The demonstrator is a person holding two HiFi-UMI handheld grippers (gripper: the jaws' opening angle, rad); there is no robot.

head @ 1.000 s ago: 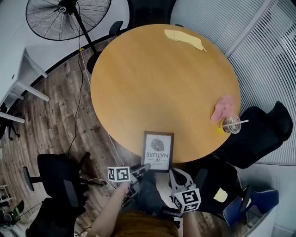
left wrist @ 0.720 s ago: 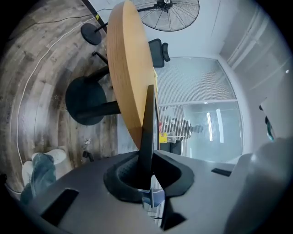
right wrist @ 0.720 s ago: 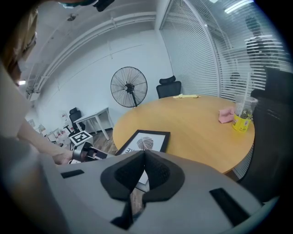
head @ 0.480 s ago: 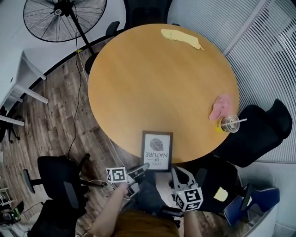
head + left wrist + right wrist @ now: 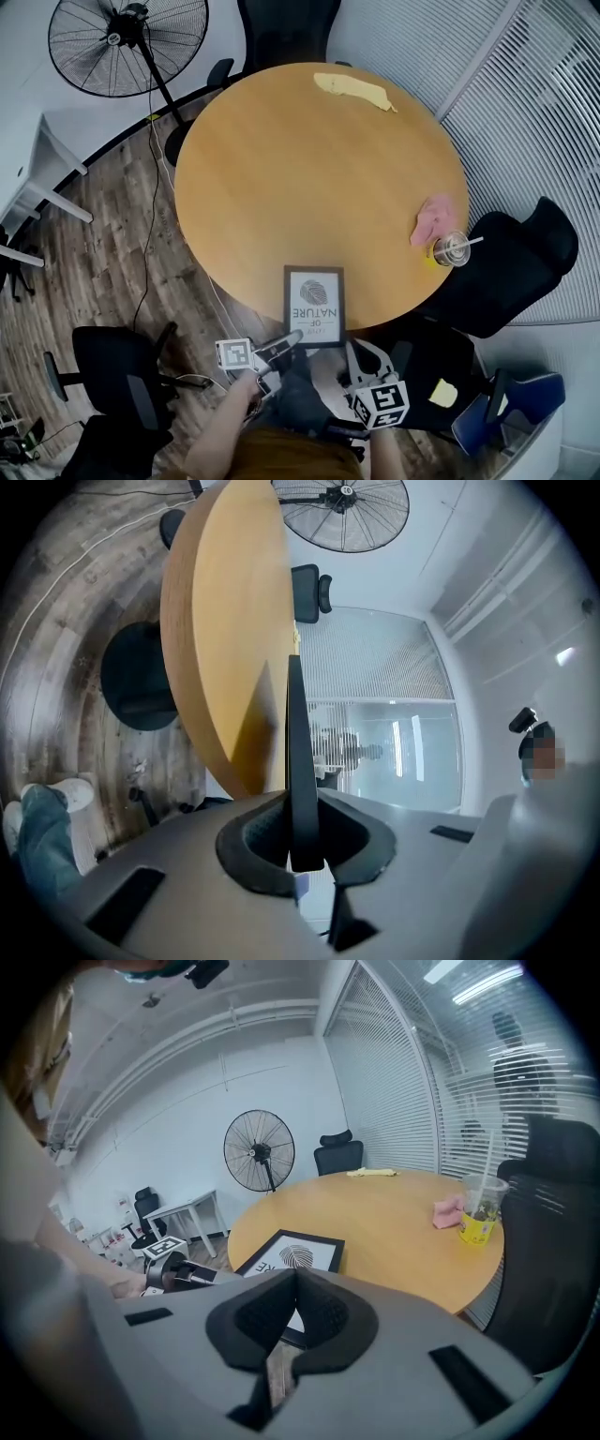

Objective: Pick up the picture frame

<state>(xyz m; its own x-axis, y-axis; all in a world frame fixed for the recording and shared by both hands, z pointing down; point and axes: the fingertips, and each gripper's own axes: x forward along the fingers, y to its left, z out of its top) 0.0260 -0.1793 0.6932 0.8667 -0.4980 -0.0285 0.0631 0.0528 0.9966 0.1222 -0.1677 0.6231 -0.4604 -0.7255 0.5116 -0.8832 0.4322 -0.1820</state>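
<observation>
Left gripper [image 5: 302,841] jaws just clamped the black-edged picture frame [image 5: 314,305]; right gripper [image 5: 295,1286] jaws together.

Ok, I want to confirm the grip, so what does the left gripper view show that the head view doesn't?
Only the left gripper view: the left gripper's jaws, just closed, pressing on the picture frame's thin edge. Only the head view: the frame's printed face, a pink cloth and a drink cup. Both: the frame, the round wooden table and the standing fan.
</observation>
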